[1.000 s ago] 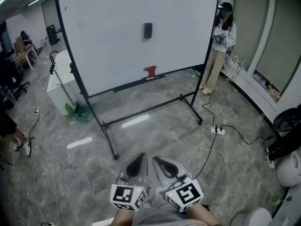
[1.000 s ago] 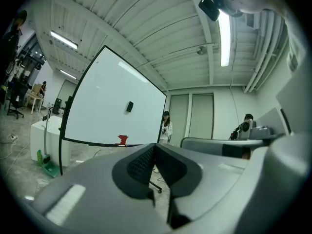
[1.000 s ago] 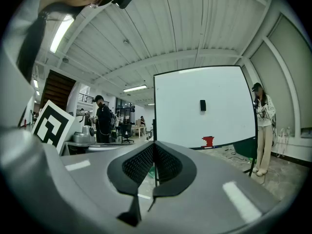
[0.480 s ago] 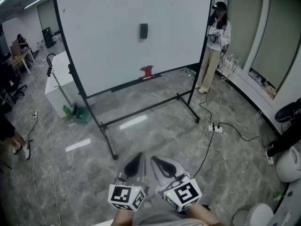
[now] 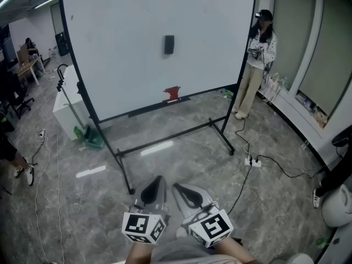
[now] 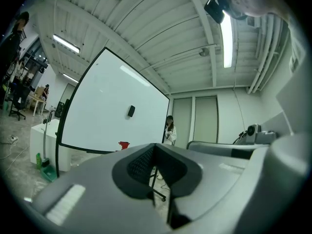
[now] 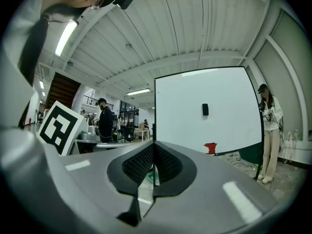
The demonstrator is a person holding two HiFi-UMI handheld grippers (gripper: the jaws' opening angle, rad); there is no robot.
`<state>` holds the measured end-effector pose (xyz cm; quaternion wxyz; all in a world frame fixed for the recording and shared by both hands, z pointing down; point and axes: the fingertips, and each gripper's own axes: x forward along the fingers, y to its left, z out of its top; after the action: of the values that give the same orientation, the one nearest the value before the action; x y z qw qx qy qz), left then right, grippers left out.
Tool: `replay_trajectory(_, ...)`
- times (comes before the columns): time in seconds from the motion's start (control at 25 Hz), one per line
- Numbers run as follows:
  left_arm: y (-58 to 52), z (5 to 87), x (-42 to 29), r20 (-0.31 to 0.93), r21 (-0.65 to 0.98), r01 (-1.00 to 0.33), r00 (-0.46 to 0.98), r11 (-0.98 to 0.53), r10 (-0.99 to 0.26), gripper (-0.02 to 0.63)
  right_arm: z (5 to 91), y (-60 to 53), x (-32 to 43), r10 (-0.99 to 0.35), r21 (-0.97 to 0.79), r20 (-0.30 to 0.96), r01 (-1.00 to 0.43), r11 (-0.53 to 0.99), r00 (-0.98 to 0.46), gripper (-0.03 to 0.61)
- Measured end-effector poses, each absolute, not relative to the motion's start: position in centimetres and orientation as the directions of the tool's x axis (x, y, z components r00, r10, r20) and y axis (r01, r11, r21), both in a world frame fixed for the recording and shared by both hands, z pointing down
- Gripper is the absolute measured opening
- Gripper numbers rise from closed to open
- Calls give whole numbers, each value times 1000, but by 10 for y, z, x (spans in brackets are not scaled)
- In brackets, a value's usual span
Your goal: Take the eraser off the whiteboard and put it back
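Grey floor (image 5: 192, 153), whiteboard (image 5: 121, 48), eraser (image 5: 169, 44) on it

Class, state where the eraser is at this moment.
In the head view, the eraser sits on the whiteboard, near its centre and directly above the red object at the board's bottom edge.

1. Whiteboard (image 5: 126, 43): smooth, glossy white face, with a thin black frame that looks like painted metal.
2. Floor (image 5: 275, 197): grey marbled stone look, polished, catching light streaks.
3. Left gripper (image 5: 159, 179) and right gripper (image 5: 176, 186): matt grey plastic shells; black pads (image 6: 139, 167) finely dimpled, rubbery-looking.
4. Eraser (image 5: 169, 44): dark, matt.
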<state>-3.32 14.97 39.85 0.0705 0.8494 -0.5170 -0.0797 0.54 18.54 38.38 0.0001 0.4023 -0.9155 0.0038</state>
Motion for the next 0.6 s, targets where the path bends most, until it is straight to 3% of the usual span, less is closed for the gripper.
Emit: replay_trajectory(0.6, 69, 384, -18, -86, 169, -888, 419, -428, -904, 0, 370, 103, 34, -735, 8, -14, -735, 678, -678, 2)
